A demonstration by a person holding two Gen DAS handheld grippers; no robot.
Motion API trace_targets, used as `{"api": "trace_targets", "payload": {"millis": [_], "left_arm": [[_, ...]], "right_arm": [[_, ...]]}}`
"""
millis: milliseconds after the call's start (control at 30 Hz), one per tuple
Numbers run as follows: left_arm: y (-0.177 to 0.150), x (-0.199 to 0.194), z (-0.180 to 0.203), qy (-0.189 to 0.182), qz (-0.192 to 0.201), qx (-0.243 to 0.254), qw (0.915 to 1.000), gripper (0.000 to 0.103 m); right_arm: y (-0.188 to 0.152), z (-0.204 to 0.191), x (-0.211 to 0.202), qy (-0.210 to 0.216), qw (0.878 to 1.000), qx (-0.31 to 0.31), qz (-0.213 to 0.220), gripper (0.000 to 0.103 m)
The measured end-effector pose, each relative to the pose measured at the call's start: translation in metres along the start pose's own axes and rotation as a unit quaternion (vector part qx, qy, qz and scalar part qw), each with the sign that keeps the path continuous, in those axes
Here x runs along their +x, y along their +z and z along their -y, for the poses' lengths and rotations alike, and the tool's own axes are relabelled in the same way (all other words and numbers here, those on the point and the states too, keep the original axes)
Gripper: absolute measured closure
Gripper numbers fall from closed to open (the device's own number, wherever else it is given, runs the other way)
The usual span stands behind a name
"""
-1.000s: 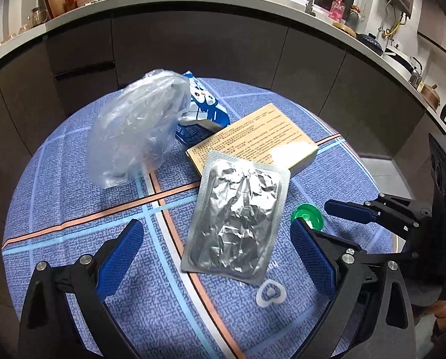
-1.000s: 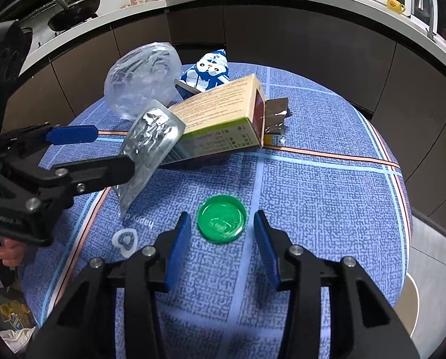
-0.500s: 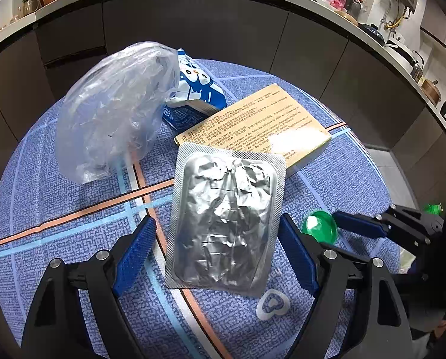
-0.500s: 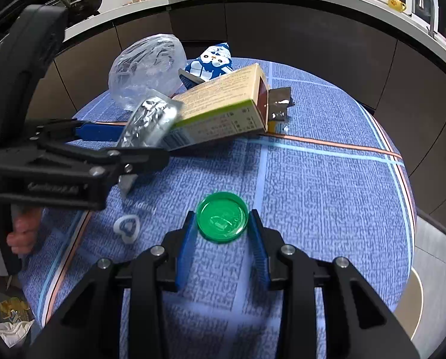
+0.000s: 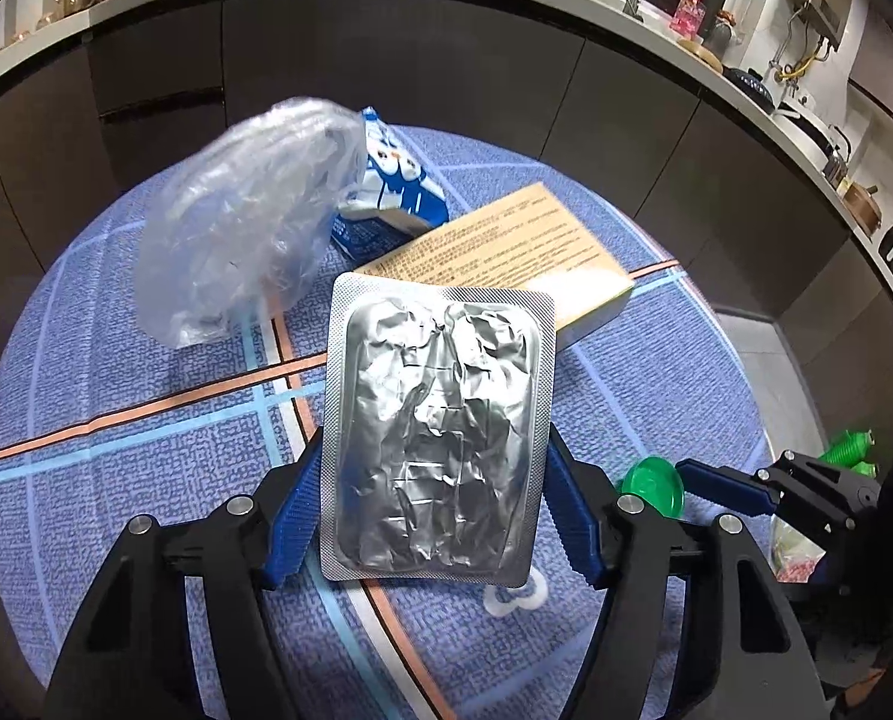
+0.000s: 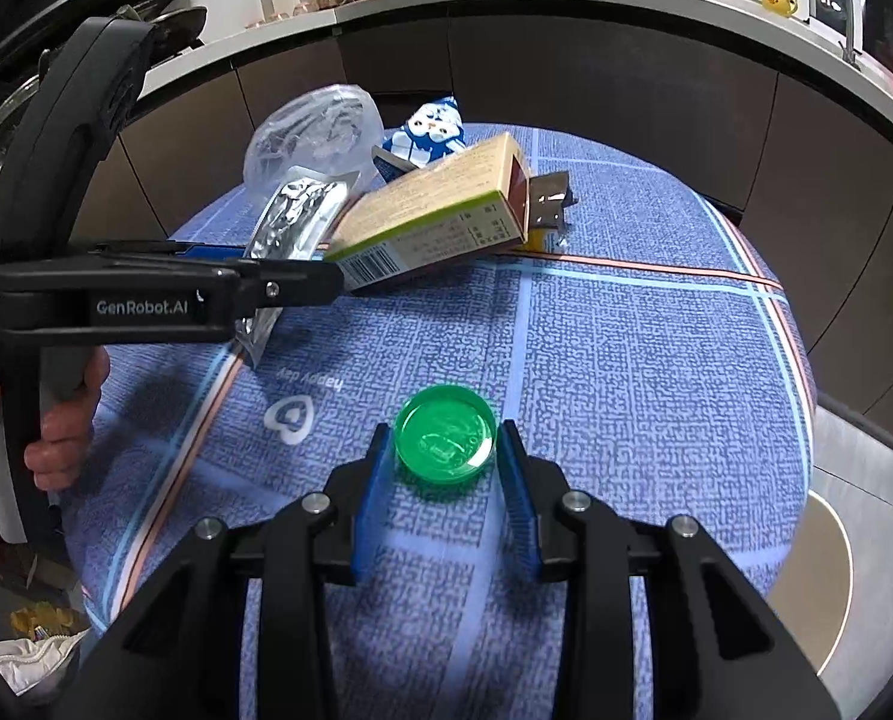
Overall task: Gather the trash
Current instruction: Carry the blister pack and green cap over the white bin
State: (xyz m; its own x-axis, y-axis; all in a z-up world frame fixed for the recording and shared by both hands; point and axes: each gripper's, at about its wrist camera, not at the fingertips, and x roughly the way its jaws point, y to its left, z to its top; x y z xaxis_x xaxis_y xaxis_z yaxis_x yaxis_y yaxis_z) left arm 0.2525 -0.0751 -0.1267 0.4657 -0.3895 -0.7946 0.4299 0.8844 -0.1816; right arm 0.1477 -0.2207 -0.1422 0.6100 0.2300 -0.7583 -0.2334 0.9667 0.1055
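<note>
Gripping trash in both hands

Left gripper (image 5: pixel 434 504) fingers clamp the crinkled silver foil blister pack (image 5: pixel 434 438), lifted off the blue patterned round desk (image 5: pixel 116 420). Right gripper (image 6: pixel 446 468) fingers pinch the round green plastic lid (image 6: pixel 445 441) low over the desk. Yellow cardboard box (image 6: pixel 434 222) and clear plastic bag (image 5: pixel 248 228) lie beyond

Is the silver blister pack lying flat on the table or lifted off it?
Lifted and tilted: the blister pack sits clamped in the left claw, only its lower corner near the tablecloth.
</note>
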Motion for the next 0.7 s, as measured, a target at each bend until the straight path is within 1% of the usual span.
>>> {"api": "trace_targets", "payload": {"millis": [100, 400, 700], "left_arm": [[-0.008, -0.015, -0.004, -0.003, 0.011, -0.003, 0.9999, 0.039], [-0.017, -0.052, 0.001, -0.012, 0.033, -0.008, 0.9994, 0.039], [-0.012, -0.087, 0.034, -0.029, 0.052, 0.013, 0.9981, 0.039]], "right_arm": [[0.0, 0.0, -0.007, 0.0, 1.0, 0.0, 0.007, 0.067], [-0.005, 0.001, -0.04, -0.004, 0.999, 0.007, 0.035, 0.067], [-0.007, 0.003, -0.079, -0.012, 0.997, 0.007, 0.069, 0.067]]}}
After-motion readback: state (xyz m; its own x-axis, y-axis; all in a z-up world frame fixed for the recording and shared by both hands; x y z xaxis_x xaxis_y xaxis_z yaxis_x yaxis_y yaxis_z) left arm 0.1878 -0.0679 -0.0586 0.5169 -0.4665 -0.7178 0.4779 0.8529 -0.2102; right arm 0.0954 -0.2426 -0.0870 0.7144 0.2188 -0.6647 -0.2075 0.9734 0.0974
